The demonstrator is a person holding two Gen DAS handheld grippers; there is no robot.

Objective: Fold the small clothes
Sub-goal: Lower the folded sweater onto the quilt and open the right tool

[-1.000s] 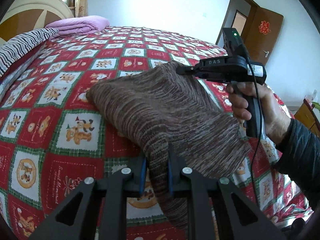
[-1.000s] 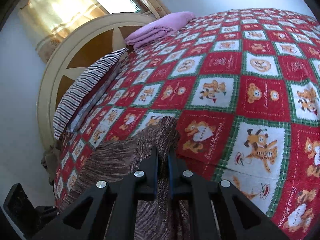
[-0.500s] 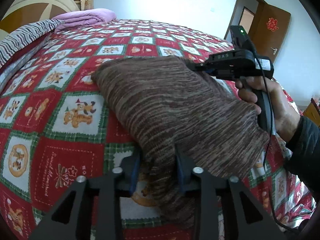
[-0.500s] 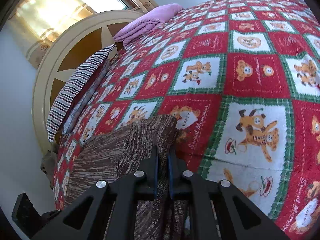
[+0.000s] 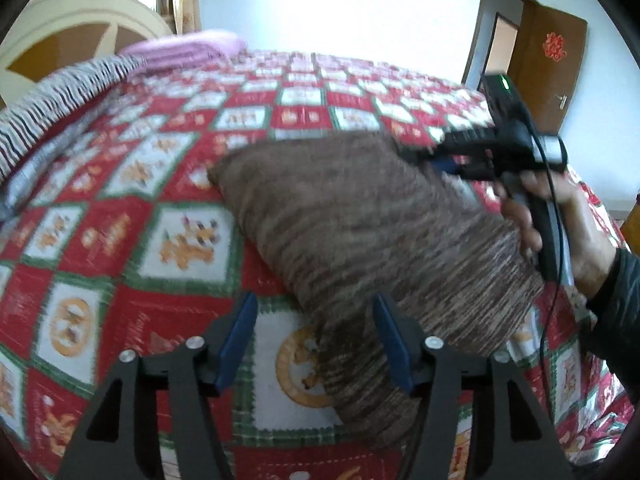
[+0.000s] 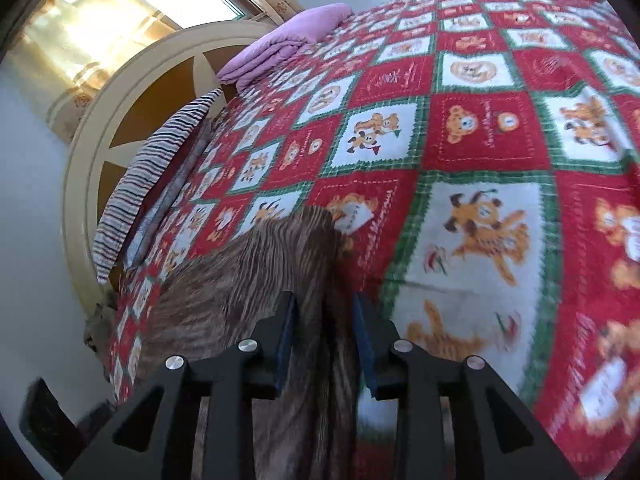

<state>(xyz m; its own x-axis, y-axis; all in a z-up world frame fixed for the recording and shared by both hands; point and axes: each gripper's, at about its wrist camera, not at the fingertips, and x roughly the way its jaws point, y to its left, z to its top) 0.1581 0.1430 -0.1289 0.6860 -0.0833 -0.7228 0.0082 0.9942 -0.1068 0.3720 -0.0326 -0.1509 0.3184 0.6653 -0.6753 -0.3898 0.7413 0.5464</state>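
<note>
Both grippers' jaws, clamped on the brown knit garment (image 5: 360, 232) a second ago, are opening to release it. It lies folded on the quilt (image 5: 120, 248), between the left gripper (image 5: 314, 344) and the right gripper (image 6: 324, 344), cloth between loosened pads.

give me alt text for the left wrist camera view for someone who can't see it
A folded brown knit garment lies on a red and green teddy-bear quilt, one end between the opening, blue-padded jaws of the left gripper. At right, a hand holds the right gripper at the garment's far corner.
</note>
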